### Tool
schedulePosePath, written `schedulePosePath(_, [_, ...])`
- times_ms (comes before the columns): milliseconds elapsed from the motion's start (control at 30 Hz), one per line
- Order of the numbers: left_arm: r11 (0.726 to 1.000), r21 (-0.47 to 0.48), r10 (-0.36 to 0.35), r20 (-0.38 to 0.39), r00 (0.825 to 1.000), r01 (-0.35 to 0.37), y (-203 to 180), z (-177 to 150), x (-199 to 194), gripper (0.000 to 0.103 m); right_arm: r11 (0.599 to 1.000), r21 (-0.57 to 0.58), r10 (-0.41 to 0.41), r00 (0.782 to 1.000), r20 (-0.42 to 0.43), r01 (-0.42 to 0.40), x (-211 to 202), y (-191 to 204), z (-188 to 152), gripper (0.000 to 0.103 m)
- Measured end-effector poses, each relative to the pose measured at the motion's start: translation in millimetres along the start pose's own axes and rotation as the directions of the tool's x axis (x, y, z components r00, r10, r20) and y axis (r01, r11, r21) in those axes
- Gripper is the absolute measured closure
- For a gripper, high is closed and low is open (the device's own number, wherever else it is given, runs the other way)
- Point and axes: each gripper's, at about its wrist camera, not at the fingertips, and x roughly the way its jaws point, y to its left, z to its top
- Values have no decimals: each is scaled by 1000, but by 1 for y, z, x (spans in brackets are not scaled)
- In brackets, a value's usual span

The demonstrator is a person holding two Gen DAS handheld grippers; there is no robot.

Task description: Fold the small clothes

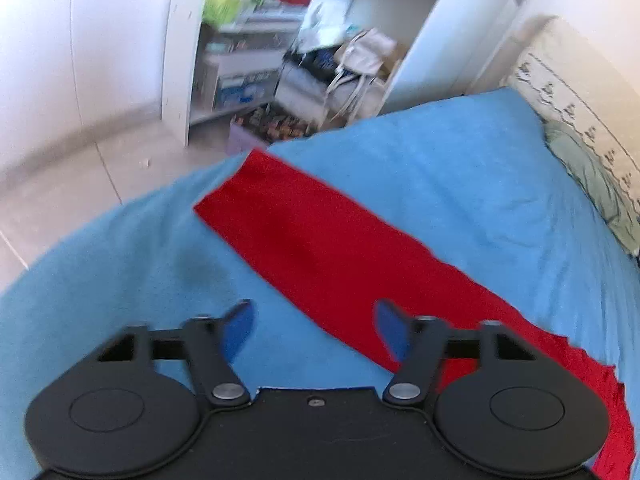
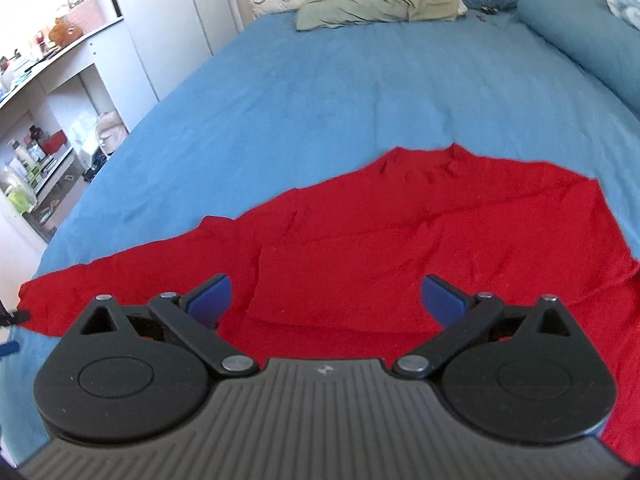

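A red long-sleeved garment (image 2: 400,240) lies flat on the blue bed sheet (image 2: 360,80). In the right wrist view its body fills the middle, with one sleeve running out to the left. In the left wrist view that sleeve (image 1: 320,248) lies stretched diagonally, its cuff end toward the bed's edge. My left gripper (image 1: 314,328) is open and empty, hovering over the near part of the sleeve. My right gripper (image 2: 326,300) is open and empty, above the garment's lower body.
Pillows (image 2: 376,4) lie at the head of the bed, and a blue bolster (image 2: 580,40) along its right side. White shelves with clutter (image 1: 280,60) stand beyond the bed's left edge, over a tiled floor (image 1: 80,168).
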Motion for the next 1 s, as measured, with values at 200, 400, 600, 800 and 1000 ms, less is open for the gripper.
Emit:
schedulePosePath(200, [998,-60,-5,12,1000,6,10,8,21,48,1000,1,-20,1000,-6,20,4,8,-8,0])
schedulePosePath(400, [997,-5,71,50,996,-71,-1,12,33,80,999,38,-18,1000,2,18,3,4,-14,0])
schedulePosePath(600, [992,45,110,110,988,-115,-18,15,20,97,998,69,-18,1000,19,16,-1,-17,-16,0])
schedulePosePath(800, [978,199,8,247,969,-59,-94,15,-35,98,995,97,-24,998,56,18,-15,-59,-7,0])
schedulePosePath(1000, [895,437,-240,311,920,86,-228,-27,-97,98,986,166,-39,995,92,23,-42,-124,14,0])
